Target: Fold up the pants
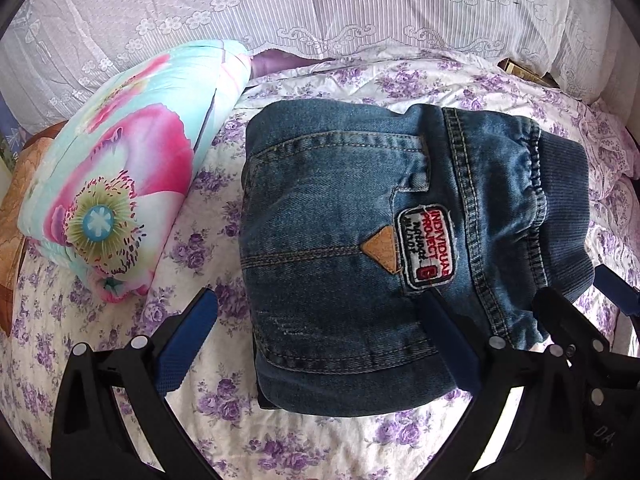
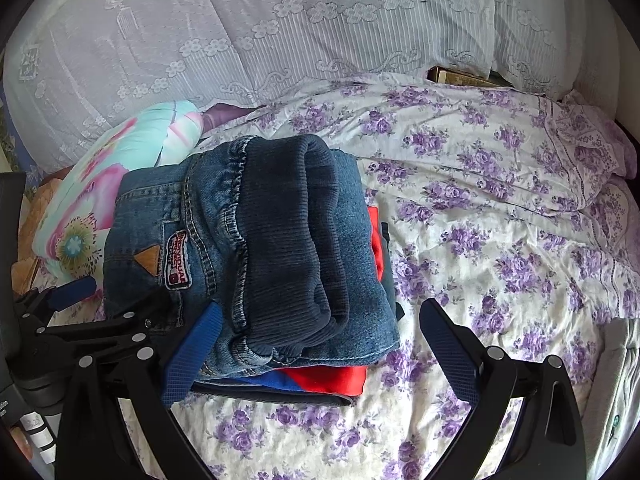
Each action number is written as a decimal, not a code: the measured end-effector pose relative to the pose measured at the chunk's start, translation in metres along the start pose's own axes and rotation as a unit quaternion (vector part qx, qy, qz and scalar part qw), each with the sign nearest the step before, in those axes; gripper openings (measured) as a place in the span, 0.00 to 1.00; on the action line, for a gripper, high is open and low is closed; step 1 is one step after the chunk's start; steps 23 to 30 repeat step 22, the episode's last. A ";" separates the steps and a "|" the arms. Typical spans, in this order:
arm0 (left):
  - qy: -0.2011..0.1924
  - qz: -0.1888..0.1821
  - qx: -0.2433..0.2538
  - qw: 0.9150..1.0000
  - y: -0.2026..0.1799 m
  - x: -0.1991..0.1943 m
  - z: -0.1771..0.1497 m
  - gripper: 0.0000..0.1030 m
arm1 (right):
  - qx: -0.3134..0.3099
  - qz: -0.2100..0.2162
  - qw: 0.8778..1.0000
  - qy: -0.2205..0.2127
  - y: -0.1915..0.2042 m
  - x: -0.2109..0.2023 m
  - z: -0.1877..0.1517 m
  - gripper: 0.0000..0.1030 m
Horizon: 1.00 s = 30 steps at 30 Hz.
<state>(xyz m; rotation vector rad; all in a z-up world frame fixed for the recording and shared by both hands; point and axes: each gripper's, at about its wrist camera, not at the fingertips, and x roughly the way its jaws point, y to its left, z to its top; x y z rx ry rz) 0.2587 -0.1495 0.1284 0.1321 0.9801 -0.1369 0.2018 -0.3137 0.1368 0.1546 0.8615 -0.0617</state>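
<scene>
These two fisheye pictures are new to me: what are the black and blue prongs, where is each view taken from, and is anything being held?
Each picture comes from a camera on a hand-held gripper that a person carries, looking along its two blue-padded fingers. The left hand-held gripper and the right hand-held gripper both stand open, holding nothing. Between them lie the folded jeans, on top of a red and blue garment, on a bedspread with purple flowers. A flowered pillow lies to the left, lace curtain behind.
</scene>
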 end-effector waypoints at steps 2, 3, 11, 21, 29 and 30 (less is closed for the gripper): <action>-0.006 0.000 0.002 1.000 0.000 -0.001 0.000 0.95 | 0.000 0.000 1.000 0.001 0.000 0.000 -0.001 0.97; -0.013 0.000 0.004 1.000 0.000 -0.003 -0.001 0.95 | -0.001 -0.001 1.000 0.002 0.000 0.000 -0.001 0.97; -0.016 0.004 0.002 1.000 0.001 -0.006 0.001 0.95 | -0.007 -0.006 1.000 0.000 0.001 -0.002 -0.001 0.97; -0.001 0.000 -0.005 1.000 0.002 -0.012 0.000 0.95 | -0.017 -0.011 1.000 -0.007 0.007 -0.016 0.001 0.97; -0.004 0.000 -0.004 1.000 0.002 -0.014 -0.001 0.95 | -0.018 -0.011 1.000 -0.009 0.007 -0.019 0.001 0.97; -0.004 0.000 -0.004 1.000 0.002 -0.014 -0.001 0.95 | -0.018 -0.011 1.000 -0.009 0.007 -0.019 0.001 0.97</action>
